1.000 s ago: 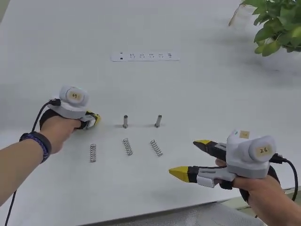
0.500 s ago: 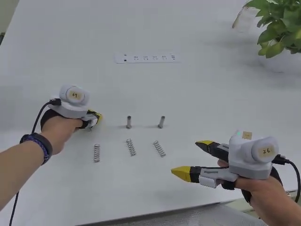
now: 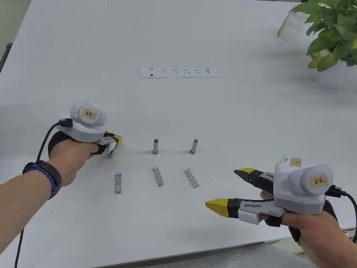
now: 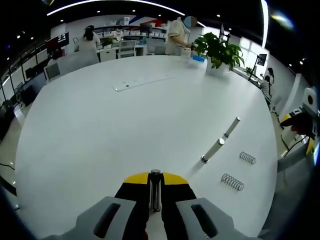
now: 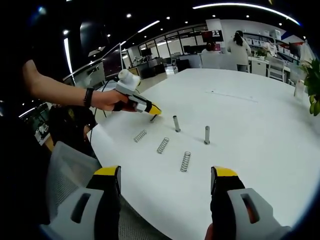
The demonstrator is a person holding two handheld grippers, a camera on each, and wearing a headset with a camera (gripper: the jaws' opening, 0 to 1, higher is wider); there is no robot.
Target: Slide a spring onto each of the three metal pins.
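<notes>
Left gripper (image 3: 110, 143): clenched on a metal pin (image 4: 156, 187), left of the others.
Right gripper (image 3: 227, 188): jaws spread, grasping nothing.
Standing pins (image 3: 155, 146) (image 3: 193, 146): two, upright on the white table (image 3: 251, 111).
Springs (image 3: 117, 182) (image 3: 158, 176) (image 3: 191, 178): three, lying in a row just before the pins.

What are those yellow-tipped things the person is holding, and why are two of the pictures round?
Those are hand-held grippers: tools with two jaws that pinch like tweezers. The person holds one in each hand. The big picture comes from a camera on the person's head, looking down at the white table. Each round picture comes from a small camera riding on one gripper, looking along its jaws. On the table lie three springs, and two metal pins stand upright behind them. Farther back are a power strip and a plant. The left gripper has its jaws shut on a third pin. The right gripper is open and holds nothing.
</notes>
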